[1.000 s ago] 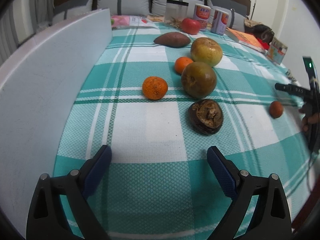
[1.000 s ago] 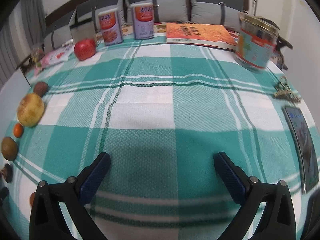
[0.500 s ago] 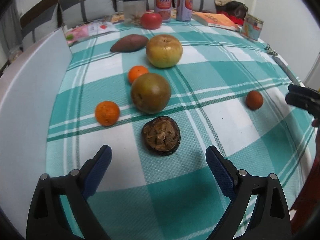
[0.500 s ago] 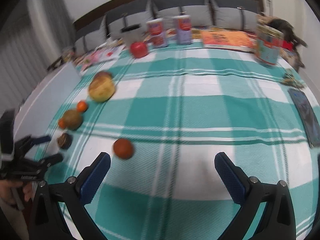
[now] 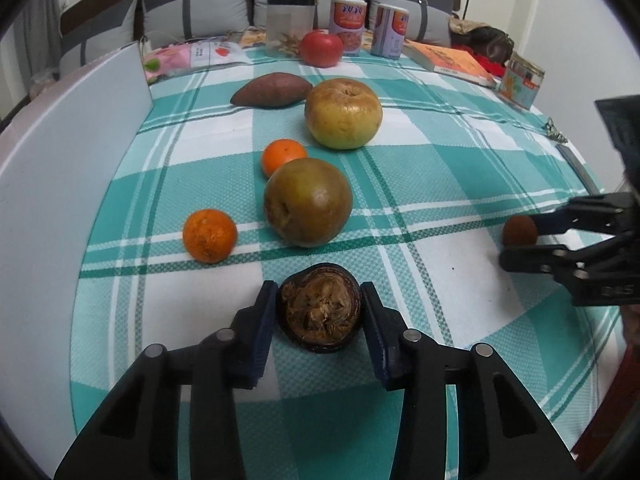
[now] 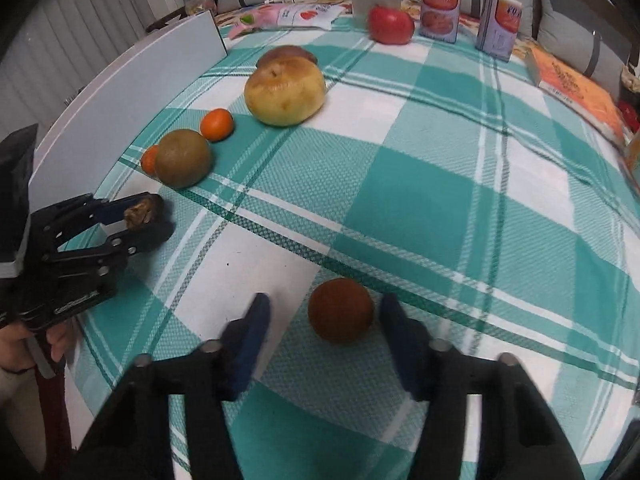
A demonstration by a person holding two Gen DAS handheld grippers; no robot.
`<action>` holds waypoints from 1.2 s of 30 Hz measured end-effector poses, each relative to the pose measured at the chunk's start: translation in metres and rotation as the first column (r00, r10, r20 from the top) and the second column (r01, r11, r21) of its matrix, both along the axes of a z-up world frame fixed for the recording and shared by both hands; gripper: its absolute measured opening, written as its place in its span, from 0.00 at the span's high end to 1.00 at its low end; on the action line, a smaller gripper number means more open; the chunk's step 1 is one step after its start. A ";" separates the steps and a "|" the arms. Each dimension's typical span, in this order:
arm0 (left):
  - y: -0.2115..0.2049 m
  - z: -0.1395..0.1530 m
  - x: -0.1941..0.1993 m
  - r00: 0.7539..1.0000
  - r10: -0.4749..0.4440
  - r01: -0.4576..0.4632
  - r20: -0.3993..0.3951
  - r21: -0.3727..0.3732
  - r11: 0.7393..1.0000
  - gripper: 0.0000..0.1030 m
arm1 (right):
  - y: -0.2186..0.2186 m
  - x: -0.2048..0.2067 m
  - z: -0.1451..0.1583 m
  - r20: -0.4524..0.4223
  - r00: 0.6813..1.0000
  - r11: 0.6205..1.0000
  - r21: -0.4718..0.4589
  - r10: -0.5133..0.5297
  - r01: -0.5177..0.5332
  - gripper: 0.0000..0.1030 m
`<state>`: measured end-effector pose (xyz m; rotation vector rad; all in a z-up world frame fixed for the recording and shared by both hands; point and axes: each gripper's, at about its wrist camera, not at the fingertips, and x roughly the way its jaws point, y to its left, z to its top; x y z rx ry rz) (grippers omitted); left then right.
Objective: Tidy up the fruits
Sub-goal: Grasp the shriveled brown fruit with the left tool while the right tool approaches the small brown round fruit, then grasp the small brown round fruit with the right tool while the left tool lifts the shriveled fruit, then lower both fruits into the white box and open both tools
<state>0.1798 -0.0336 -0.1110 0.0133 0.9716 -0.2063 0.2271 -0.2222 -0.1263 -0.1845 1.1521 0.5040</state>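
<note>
Teal-and-white checked woven tablecloth [image 5: 432, 184] covers the whole table. Flat pale grey board [image 5: 52, 184] stands on edge along the left side, running from near to far. Behind the far edge, a row of grey cushions with darker grey straps [image 5: 200, 8] leans against a dark brown wooden backrest [image 5: 100, 0]. Off-white plaster wall [image 5: 532, 4] at far right. In the right wrist view, pale vertical window blinds [image 6: 68, 48] fill the far left. Lighting even, indoor, soft shadows.

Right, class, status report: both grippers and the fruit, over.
Left gripper jaws just closed on dark shrivelled fruit. Right gripper jaws just closing, brown fruit between, not clamped. Nothing blocking.
</note>
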 end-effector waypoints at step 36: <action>0.276 0.099 -0.087 0.765 0.635 -0.642 -0.107 -0.050 0.765 0.24 | 0.355 -0.022 0.098 -0.029 0.945 0.928 0.200 0.327 -0.315 0.36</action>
